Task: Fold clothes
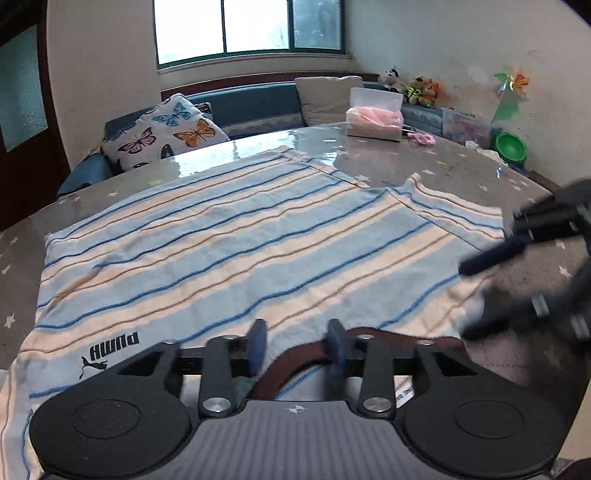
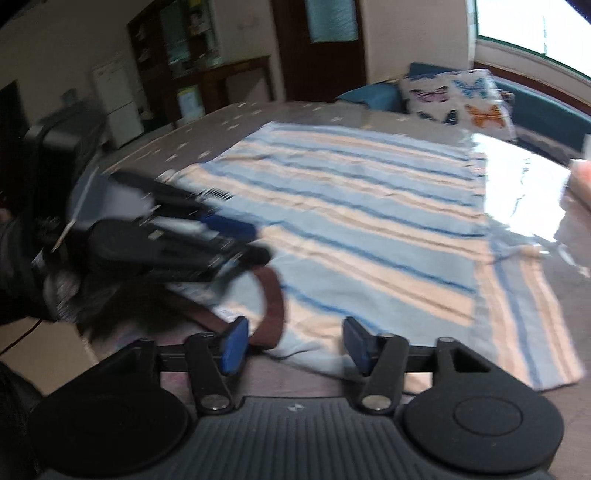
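Lying flat on glossy star-printed table (image 1: pixel 461 155): soft blue-and-cream striped knit shirt (image 1: pixel 240 236), brown ribbed collar (image 2: pixel 271 302). Hovering part-open, gripping nothing: left gripper (image 1: pixel 297 347), right gripper (image 2: pixel 295 345).

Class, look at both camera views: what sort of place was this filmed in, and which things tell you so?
Probably a living room at home: a bench sofa with a butterfly cushion under the window, soft toys behind a star-patterned table, and a white fridge.

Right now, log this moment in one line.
task: fold clothes | shirt: flat on table | left gripper: open at collar | right gripper: open, empty
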The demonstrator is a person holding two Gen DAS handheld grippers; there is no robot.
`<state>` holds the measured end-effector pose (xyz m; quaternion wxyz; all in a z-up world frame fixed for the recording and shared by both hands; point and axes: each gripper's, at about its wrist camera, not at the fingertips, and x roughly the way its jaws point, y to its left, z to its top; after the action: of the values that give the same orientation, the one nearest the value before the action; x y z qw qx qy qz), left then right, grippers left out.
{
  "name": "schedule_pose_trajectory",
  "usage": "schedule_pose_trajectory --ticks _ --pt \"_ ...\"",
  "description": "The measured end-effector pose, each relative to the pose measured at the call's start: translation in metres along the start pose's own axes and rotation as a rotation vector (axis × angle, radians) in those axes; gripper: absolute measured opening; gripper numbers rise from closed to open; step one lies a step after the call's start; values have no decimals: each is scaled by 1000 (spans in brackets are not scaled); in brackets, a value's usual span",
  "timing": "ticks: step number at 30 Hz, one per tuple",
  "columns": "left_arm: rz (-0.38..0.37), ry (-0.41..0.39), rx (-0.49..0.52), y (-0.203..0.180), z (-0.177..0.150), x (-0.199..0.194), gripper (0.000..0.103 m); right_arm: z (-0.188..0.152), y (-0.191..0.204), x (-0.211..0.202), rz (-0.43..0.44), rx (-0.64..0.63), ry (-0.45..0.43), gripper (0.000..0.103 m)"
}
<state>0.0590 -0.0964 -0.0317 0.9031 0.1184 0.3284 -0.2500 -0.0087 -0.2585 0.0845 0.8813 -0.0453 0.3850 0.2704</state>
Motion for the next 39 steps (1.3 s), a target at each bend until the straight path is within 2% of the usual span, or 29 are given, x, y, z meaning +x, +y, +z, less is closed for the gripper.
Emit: schedule_pose_trajectory --ticks 4,7,9,14,17,22,25,27,30,32,35,37,39 --pt "10 -2 15 -5 -1 -2 47 0 -25 1 -74 80 -33 61" --pt "6 -1 36 -10 2 -4 49 -6 -41 5 -116 120 -24 61" --pt "-4 -14 42 -14 6 -7 58 -13 -50 3 -137 154 -15 61" --pt "-33 -48 53 -28 18 -7 68 -22 -59 -11 -176 199 -48 61" --pt "-52 -50 60 -38 24 0 68 -27 -69 -22 -222 250 -70 61" --pt "-93 -25 119 -61 20 12 72 -36 -90 -33 -382 294 -91 60" --pt "-105 -12 137 -70 16 15 82 -39 -106 -37 -464 344 -101 60" --pt "-105 -12 134 -71 15 15 91 -41 -114 -37 -486 369 -99 59" --pt "-100 -19 125 -70 17 12 100 -43 -122 -33 -486 396 -100 53" --pt "-94 -27 120 -68 19 11 102 -44 -124 -30 -498 405 -106 50" --pt "-76 -30 109 -66 22 10 103 -43 -126 -28 -525 411 -112 32" --pt "-66 -30 100 -62 22 11 103 -44 -127 -30 -530 425 -118 14" --pt "-51 -26 90 -59 22 12 103 -44 -129 -33 -510 448 -134 10"
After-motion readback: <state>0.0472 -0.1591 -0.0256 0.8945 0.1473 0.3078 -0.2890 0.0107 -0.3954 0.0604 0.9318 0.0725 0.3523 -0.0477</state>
